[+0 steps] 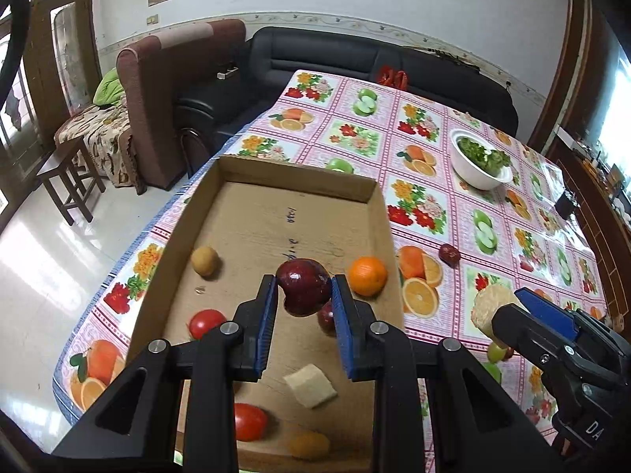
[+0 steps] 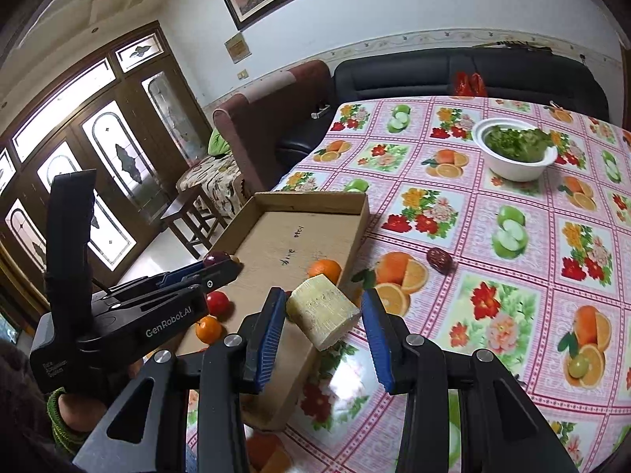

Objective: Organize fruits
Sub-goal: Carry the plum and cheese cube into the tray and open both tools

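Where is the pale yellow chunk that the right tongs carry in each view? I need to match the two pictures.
Left wrist view: the pale yellow chunk sits at the right edge, at the tip of the right tongs, over the tablecloth right of the cardboard tray.
Right wrist view: low centre, the chunk is between the blue pads, above the tray's right wall.
Shared landmark: the white bowl of greens.

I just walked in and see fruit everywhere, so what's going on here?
A person is sorting fruit into a cardboard tray with two handheld grippers. The left gripper holds a dark red apple above the tray, which already holds tomatoes, an orange and a pale chunk. The right gripper carries a pale yellow chunk near the tray's edge. A red date lies out on the tablecloth.
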Tool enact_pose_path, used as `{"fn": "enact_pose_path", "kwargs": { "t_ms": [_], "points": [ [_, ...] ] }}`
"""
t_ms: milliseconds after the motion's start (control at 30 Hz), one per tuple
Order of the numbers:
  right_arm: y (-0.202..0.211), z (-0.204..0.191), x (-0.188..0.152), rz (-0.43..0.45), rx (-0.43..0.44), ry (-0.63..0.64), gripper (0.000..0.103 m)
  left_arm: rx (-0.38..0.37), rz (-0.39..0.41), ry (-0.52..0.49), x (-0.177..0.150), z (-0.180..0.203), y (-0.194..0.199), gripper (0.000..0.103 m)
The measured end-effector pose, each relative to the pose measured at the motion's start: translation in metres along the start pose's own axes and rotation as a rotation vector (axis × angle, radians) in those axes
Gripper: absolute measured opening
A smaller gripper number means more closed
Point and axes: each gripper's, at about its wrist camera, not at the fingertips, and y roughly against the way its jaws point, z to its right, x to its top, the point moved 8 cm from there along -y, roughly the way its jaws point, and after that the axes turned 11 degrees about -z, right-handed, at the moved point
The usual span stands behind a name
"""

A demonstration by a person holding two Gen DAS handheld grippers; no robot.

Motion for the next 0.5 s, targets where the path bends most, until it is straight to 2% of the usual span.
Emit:
{"fn": "enact_pose_path", "kwargs": {
  "t_ms": [500],
  "points": [
    [-0.039,-0.017,0.020,-0.047,0.010,0.041,0.040,0.035,-0.027,0.036,0.018,-0.031,-0.021,0.025]
  ]
}}
